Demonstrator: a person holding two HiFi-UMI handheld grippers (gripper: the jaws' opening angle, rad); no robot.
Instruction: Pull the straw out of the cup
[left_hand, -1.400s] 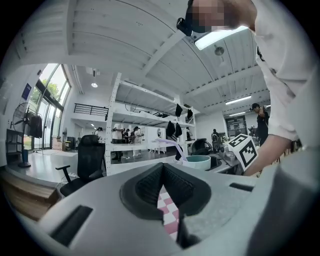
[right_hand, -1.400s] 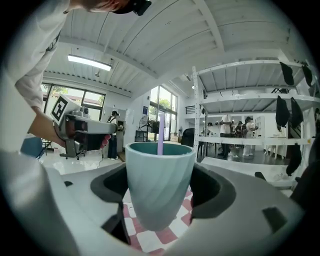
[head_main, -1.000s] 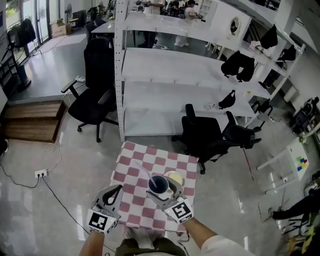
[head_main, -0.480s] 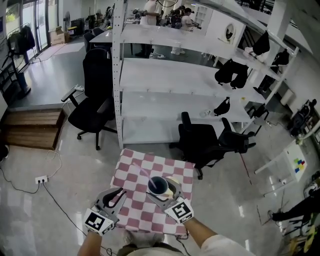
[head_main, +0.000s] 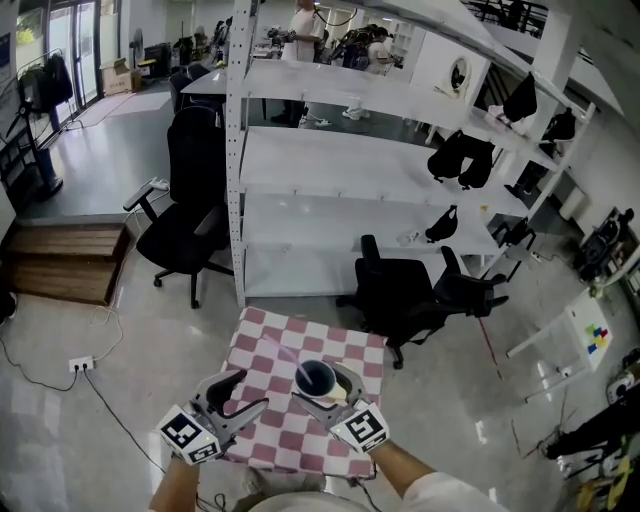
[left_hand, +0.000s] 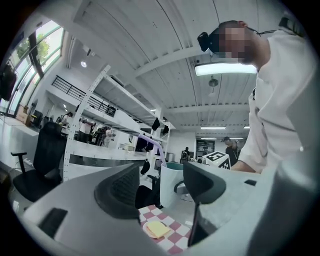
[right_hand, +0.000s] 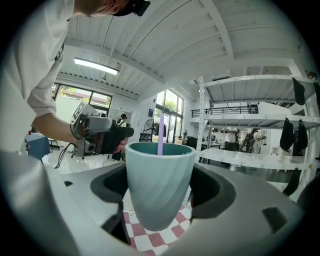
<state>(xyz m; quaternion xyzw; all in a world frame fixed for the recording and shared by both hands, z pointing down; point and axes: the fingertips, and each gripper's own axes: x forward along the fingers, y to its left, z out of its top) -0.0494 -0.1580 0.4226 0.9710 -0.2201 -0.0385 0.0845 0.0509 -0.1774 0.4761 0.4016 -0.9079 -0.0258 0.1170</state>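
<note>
The right gripper (right_hand: 160, 196) is clamped on the teal ribbed cup (right_hand: 159, 180), with one dark pad pressing on each side of its wall. It holds the cup upright over the red-and-white checkered tablecloth (head_main: 270, 345). The pale purple straw (right_hand: 160, 134) stands inside the cup. It rises above the rim, and from the head view it leans toward the person's left side.

The left gripper (left_hand: 161, 186) is just beside the cup, on that same left side, and it points about level toward it. Its jaws are opening and there is nothing between them. The straw and the cup are both beyond the fingertips, and the pads do not touch them.

On the cloth, low and near the cup, lies a small round dish (left_hand: 156, 230) with a flat yellow piece on it; what the piece is I cannot tell. Behind the table stand a black office chair (head_main: 400, 295) and a tall white shelving rack (head_main: 330, 200).
</note>
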